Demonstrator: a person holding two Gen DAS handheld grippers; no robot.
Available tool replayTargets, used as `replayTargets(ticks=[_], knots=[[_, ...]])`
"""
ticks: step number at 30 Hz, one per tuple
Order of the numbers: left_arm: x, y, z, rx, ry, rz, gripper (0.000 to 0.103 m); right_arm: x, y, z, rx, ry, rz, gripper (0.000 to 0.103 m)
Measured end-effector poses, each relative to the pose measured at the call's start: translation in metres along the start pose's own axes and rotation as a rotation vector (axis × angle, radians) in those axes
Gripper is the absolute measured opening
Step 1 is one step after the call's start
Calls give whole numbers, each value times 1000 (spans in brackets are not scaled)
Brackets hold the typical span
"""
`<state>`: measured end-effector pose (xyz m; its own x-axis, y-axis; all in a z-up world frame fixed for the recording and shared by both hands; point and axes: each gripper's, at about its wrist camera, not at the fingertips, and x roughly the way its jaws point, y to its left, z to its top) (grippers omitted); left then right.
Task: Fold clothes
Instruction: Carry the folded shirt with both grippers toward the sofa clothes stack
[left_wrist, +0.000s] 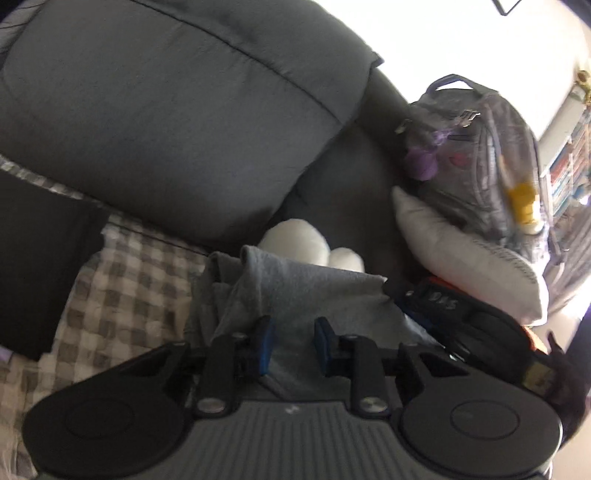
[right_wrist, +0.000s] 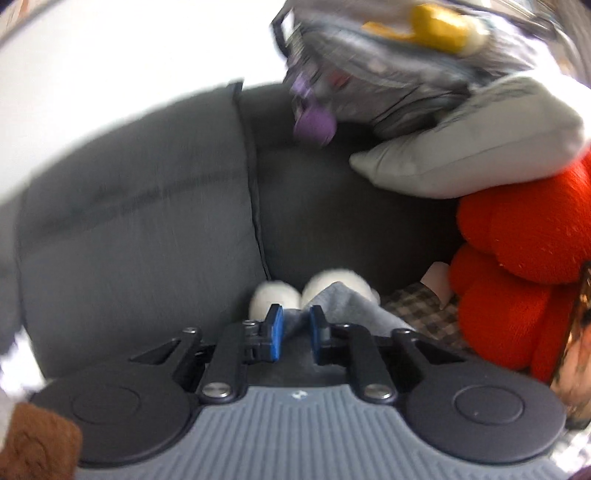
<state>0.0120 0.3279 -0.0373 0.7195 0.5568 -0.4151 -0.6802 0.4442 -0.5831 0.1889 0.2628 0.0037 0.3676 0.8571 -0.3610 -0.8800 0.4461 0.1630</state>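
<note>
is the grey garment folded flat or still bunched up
Bunched up: the grey garment rises in loose creased folds between the left tongs, not flat on the checked blanket.

Your shirt (left_wrist: 295, 295) lies on the sofa (left_wrist: 166, 129), with the soft toy (left_wrist: 306, 243) behind it (backpack (left_wrist: 480, 147) on the pillow (left_wrist: 461, 251), right).

grey sofa (left_wrist: 166, 122); backpack (left_wrist: 476, 147), white pillow (left_wrist: 461, 254)
</note>
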Motion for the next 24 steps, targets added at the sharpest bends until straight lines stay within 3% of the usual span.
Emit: replayTargets(ticks=[4,8,12,17,20,24], knots=[[-1,-5,-2,41,9,5,24,21,4,4,-46,64,-50,13],[-1,0,1,21,15,-10,24,37,1,8,-52,93,-122,13],[-3,5,8,-20,2,-22,24,19,-5,11,7,21,-130,17],[-9,3,10,0,-49,-14,23,-21,-7,6,43,-71,-104,19],[-4,7,12,-19,-32,-10,23,-37,-2,-4,35,-84,-102,19],[3,3,11,37,-17,23,21,-33,-6,-15,47,-39,-128,13]])
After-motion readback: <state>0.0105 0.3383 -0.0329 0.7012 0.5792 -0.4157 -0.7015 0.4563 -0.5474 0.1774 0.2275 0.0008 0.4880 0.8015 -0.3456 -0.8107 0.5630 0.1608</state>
